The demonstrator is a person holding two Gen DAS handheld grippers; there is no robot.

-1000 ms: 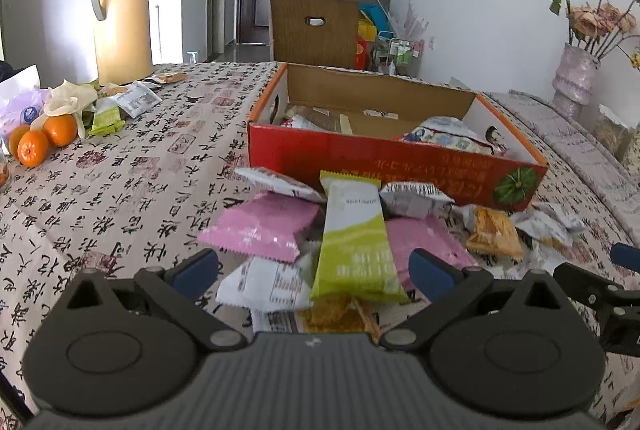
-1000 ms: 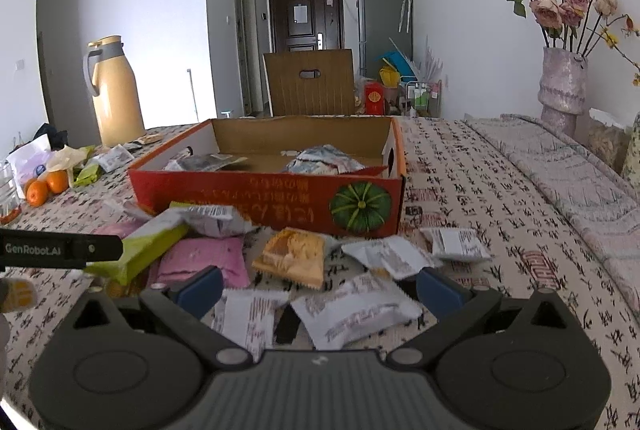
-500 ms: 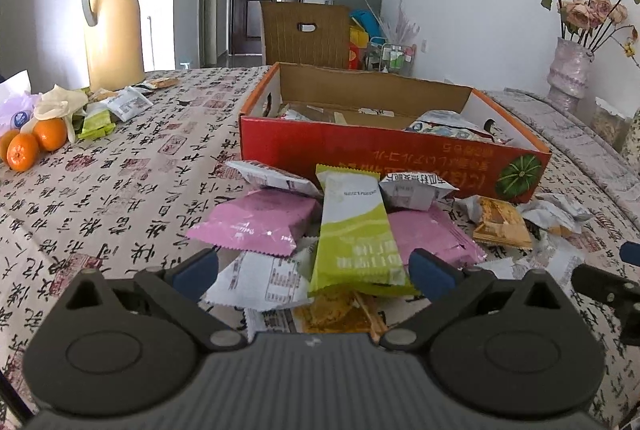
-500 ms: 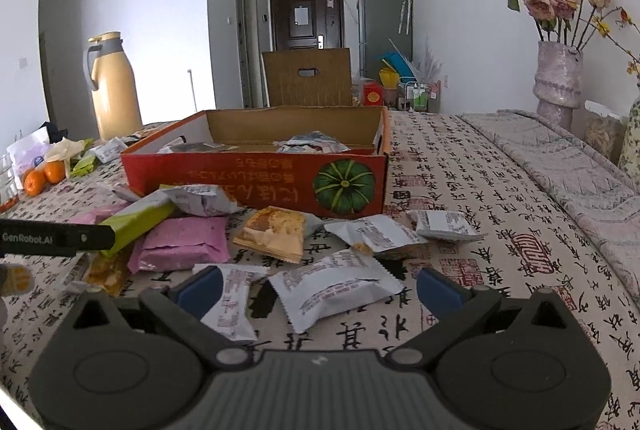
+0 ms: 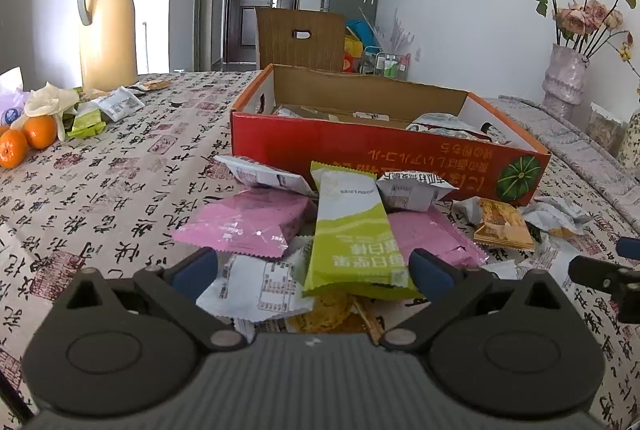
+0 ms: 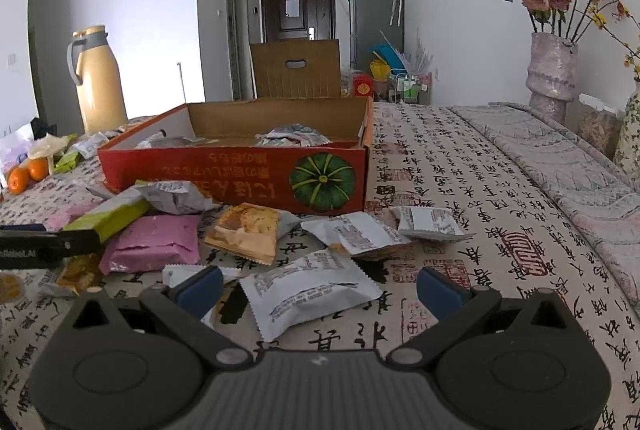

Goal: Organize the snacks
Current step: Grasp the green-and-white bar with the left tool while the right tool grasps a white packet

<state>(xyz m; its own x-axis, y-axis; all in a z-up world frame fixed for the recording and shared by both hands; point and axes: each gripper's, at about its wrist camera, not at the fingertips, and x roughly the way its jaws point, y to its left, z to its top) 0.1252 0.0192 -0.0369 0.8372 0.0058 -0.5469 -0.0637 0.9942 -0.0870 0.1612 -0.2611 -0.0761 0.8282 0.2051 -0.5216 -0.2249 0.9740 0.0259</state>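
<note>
A pile of snack packets lies in front of a red cardboard box (image 5: 384,154) that holds a few packets. In the left wrist view my left gripper (image 5: 314,268) is open, low over the pile, with a green packet (image 5: 352,234) and a white packet (image 5: 260,286) between its fingers; pink packets (image 5: 248,226) lie just ahead. My right gripper (image 6: 318,288) is open too, straddling a white packet (image 6: 312,290). Ahead of it lie an orange packet (image 6: 246,230), a pink packet (image 6: 154,242) and the box (image 6: 240,170). Nothing is gripped.
A yellow thermos jug (image 5: 106,22), oranges (image 5: 26,140) and loose packets sit at the far left of the patterned tablecloth. A vase of dried roses (image 6: 554,70) stands at the right. A brown chair back (image 5: 300,38) rises behind the box.
Both grippers have dropped lower and closer to the pile, so the box looks flatter. The packets have not moved. Both stay open.
</note>
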